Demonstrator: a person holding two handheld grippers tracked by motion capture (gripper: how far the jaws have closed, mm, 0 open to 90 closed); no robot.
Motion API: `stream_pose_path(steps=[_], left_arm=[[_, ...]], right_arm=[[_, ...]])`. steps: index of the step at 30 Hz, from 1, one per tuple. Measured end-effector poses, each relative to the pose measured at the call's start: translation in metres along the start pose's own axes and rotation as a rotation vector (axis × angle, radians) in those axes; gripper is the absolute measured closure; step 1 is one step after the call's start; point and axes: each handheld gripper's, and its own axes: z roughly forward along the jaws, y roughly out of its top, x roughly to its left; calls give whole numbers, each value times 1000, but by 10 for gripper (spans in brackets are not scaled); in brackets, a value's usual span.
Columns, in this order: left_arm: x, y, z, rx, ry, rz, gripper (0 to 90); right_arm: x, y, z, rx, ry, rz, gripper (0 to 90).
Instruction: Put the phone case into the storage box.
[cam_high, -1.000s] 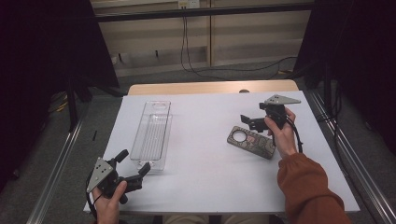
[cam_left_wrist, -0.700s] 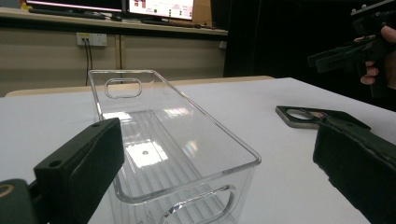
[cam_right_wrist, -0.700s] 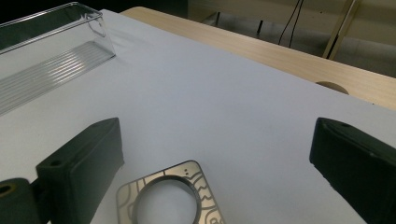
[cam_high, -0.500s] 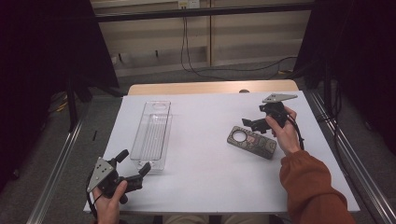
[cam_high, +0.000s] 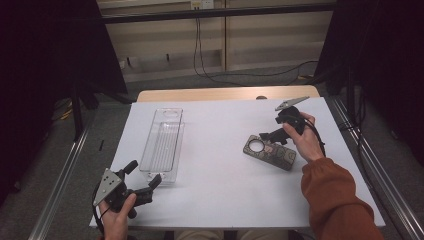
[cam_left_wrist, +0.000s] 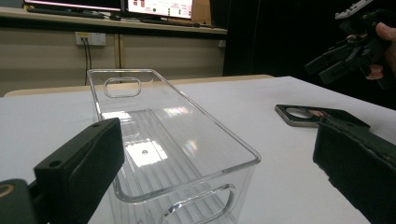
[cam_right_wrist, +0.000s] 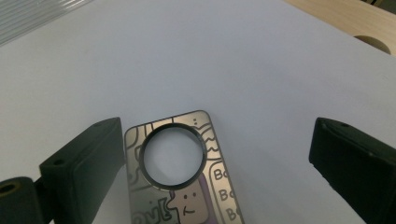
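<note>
Right tongs (cam_high: 270, 136) wide above plate (cam_high: 270, 152)

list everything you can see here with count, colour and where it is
clear plastic bin: 1, transparent, left half of the table, lengthwise, empty
flat patterned case: 1, grey with a cartoon print and a round hole, right half, lying flat
table cover: 1, white, over a wooden tabletop
wall cables: dark, hanging behind the table
left gripper: 1, black, open, near the bin's near end
right gripper: 1, black, open, just above the case
sleeve: 1, rust orange, right arm
</note>
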Motion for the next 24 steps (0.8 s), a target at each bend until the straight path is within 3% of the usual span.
stream_pose_path(steps=[5,8,12,24], left_arm=[[0,0,0,3,6,-1,21],[0,0,1,5,-6,6,21],[0,0,1,6,0,3,21],[0,0,1,9,-7,5,21]], right_arm=[[1,0,3,58,19,-9,35],[1,0,5,112,71,-16,37],[2,4,6,162,77,-52,37],[3,2,12,241,104,-114,39]])
